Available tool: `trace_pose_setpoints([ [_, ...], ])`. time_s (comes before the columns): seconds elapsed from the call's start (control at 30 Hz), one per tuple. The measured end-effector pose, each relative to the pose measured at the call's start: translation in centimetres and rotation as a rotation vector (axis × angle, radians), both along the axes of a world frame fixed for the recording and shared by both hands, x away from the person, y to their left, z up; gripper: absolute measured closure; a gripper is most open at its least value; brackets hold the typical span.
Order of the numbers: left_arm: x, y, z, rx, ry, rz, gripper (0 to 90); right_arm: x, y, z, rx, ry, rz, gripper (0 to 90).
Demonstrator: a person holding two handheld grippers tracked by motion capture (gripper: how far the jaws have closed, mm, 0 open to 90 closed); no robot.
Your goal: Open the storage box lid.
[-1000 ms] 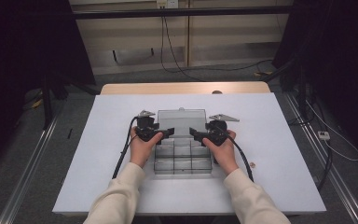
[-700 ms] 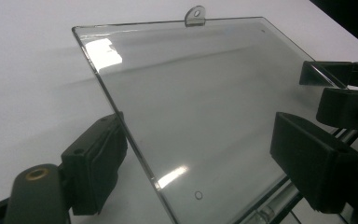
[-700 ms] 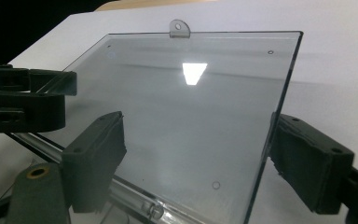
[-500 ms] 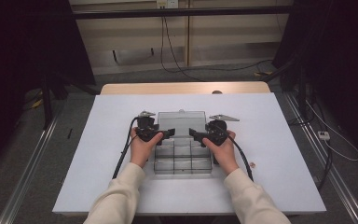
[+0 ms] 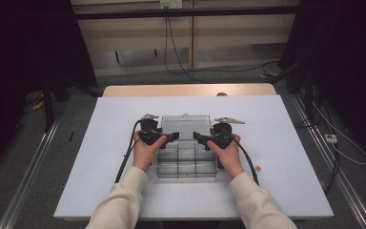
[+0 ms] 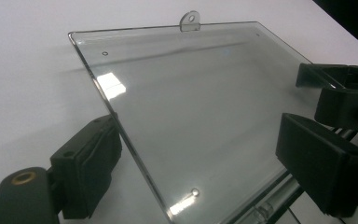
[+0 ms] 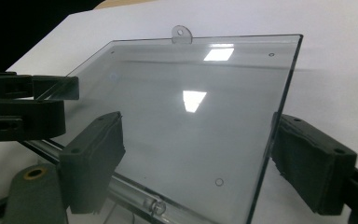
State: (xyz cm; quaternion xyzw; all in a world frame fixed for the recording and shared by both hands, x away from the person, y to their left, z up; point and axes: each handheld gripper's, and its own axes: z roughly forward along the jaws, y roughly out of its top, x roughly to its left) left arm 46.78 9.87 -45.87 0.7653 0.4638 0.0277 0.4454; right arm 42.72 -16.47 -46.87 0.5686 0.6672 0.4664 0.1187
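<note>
A clear plastic compartment box [image 5: 187, 163] lies at the middle of the white table [image 5: 100, 167]. Its clear lid [image 5: 186, 124] is swung open to the far side, with a small hang tab [image 6: 189, 19] on its far edge. My left gripper [image 5: 170, 138] stands open at the lid's left edge [image 6: 121, 135], one jaw on each side of that edge. My right gripper [image 5: 198, 137] stands open the same way at the lid's right edge [image 7: 270, 140]. The hinge rod [image 7: 135, 196] runs across just below the jaws. Whether the lid rests flat or is tilted up, I cannot tell.
A small round object [image 5: 259, 168] lies on the table right of the box. A wooden strip [image 5: 186, 89] borders the table's far edge. Black cables [image 5: 126, 160] trail from both grippers toward the person. Dark stands and floor rails flank the table.
</note>
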Motion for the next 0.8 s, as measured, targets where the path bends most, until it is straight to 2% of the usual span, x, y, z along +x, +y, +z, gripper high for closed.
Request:
trace_pose_setpoints([
  [0.47,-0.03,0.01,0.02,-0.002,0.014,0.007,13.4,-0.06,-0.03,0.07,0.003,0.012,-0.008,17.4],
  [0.6,0.08,0.14,-0.08,-0.013,0.036,0.008,13.2,-0.08,-0.06,0.15,-0.012,0.007,-0.012,17.0],
  [0.8,0.12,0.16,-0.14,-0.022,0.047,0.012,13.1,-0.06,-0.01,0.06,-0.009,0.006,-0.017,16.8],
])
